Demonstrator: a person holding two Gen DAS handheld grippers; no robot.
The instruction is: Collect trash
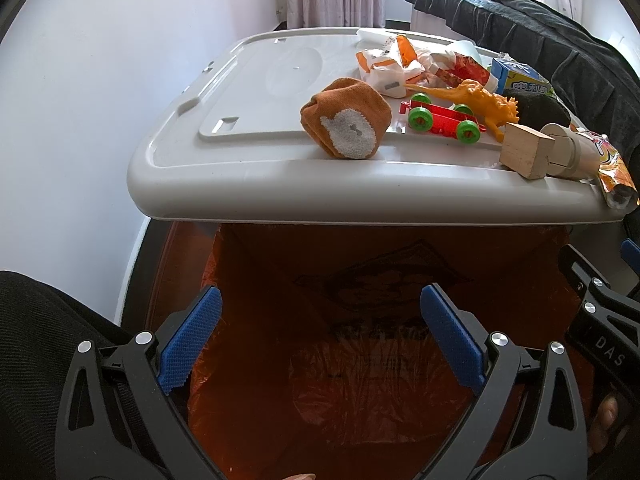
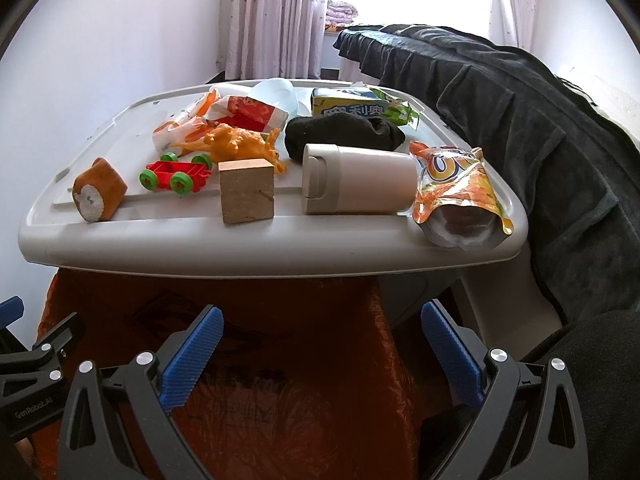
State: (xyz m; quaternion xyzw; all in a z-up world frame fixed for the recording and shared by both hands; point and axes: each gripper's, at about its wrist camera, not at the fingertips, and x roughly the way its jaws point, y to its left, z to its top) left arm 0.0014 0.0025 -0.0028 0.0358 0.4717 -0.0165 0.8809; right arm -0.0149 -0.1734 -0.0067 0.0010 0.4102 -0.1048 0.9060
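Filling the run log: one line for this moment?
left gripper open | right gripper open | orange foil snack pouch on grey plastic lid | orange bag below

Left tongs (image 1: pixel 320 344) agape over orange bag (image 1: pixel 360 380); lid (image 1: pixel 240 176) cluttered.

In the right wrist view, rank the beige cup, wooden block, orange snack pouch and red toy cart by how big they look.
Largest to smallest:
1. beige cup
2. orange snack pouch, close to the cup, so that order is unsure
3. wooden block
4. red toy cart
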